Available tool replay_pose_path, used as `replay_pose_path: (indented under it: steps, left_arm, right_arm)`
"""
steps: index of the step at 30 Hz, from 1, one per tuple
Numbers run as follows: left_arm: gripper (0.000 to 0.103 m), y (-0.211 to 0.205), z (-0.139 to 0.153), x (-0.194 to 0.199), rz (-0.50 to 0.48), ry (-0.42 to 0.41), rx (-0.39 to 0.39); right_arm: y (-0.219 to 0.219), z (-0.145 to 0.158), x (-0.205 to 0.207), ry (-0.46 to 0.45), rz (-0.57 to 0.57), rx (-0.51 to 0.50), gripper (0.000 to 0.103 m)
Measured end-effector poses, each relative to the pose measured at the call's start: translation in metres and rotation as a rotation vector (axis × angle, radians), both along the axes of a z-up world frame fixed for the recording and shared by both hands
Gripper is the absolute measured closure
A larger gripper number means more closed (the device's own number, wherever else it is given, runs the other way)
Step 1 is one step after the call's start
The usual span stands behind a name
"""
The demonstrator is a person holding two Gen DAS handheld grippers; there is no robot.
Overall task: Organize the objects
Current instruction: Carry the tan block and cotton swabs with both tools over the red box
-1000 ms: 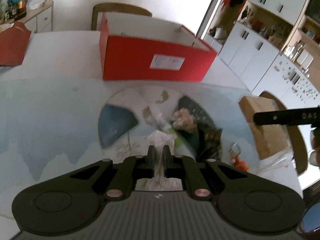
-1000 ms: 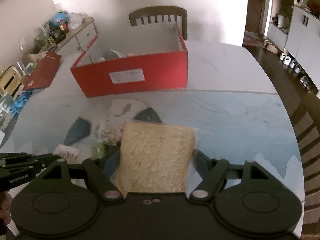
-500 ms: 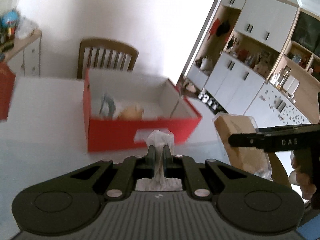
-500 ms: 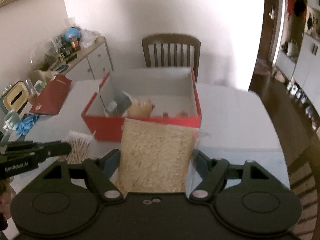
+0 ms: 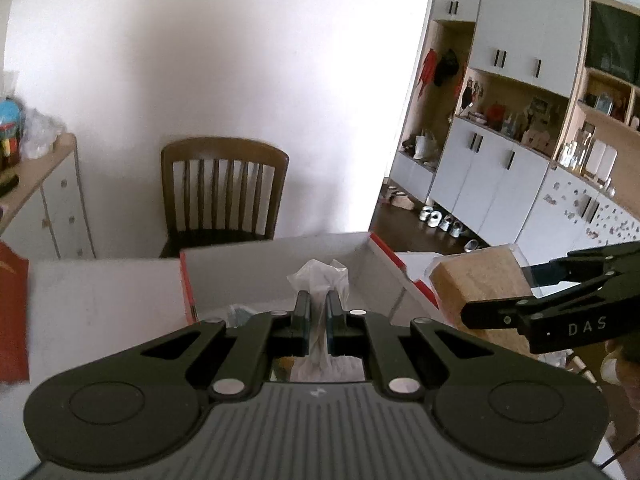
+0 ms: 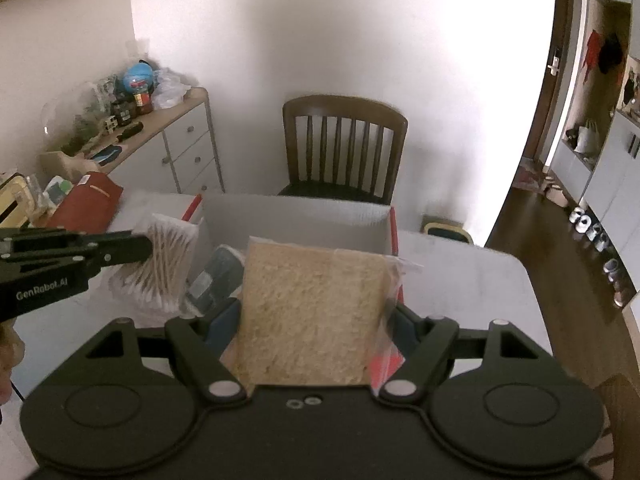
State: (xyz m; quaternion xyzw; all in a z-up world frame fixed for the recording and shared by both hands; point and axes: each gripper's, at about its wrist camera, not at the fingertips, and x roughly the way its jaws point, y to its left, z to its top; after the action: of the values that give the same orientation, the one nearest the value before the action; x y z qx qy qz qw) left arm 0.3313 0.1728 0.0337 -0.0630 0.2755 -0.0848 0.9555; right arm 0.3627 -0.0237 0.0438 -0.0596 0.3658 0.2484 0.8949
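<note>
My left gripper (image 5: 317,312) is shut on a clear bag of cotton swabs (image 5: 320,280), held above the near left part of the red box (image 5: 188,292). In the right wrist view the swab bag (image 6: 164,264) hangs from the left gripper's fingers (image 6: 120,250) at the box's left wall. My right gripper (image 6: 308,320) is shut on a bagged slice of bread (image 6: 312,312), held over the box's near side; the slice also shows in the left wrist view (image 5: 476,292). The red box (image 6: 394,236) has white inner walls and holds a dark packet (image 6: 216,280).
A wooden chair (image 6: 344,148) stands behind the white table (image 6: 460,280). A sideboard (image 6: 168,136) with clutter is at the far left. A red pouch (image 6: 92,200) lies on the table's left part. White cabinets (image 5: 500,184) line the right wall.
Both grippers rose from the patterned mat and moved forward to the red box, carrying the swab bag and the bread. The cameras tilted up, so the chair and wall now fill the view.
</note>
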Motion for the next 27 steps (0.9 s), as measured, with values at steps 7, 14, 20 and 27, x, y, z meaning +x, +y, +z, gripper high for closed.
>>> replay_pose_path:
  steps: [7,14,20,27]
  left_arm:
    - [0.097,0.01,-0.002,0.048,-0.002,0.007,0.02]
    - [0.097,0.018,-0.02,0.096,-0.011,0.066,0.01]
    - [0.097,0.016,-0.04,0.126,-0.03,0.114,0.023]
    - [0.097,0.011,-0.062,0.151,-0.044,0.169,0.063]
  right_arm:
    - [0.022,-0.008,0.04,-0.009,-0.023,-0.022,0.026]
    - [0.038,-0.028,0.073,0.022,-0.031,-0.046,0.026]
    - [0.052,-0.048,0.089,0.046,-0.036,-0.077,0.026]
    - [0.061,-0.068,0.098,0.077,-0.035,-0.101,0.027]
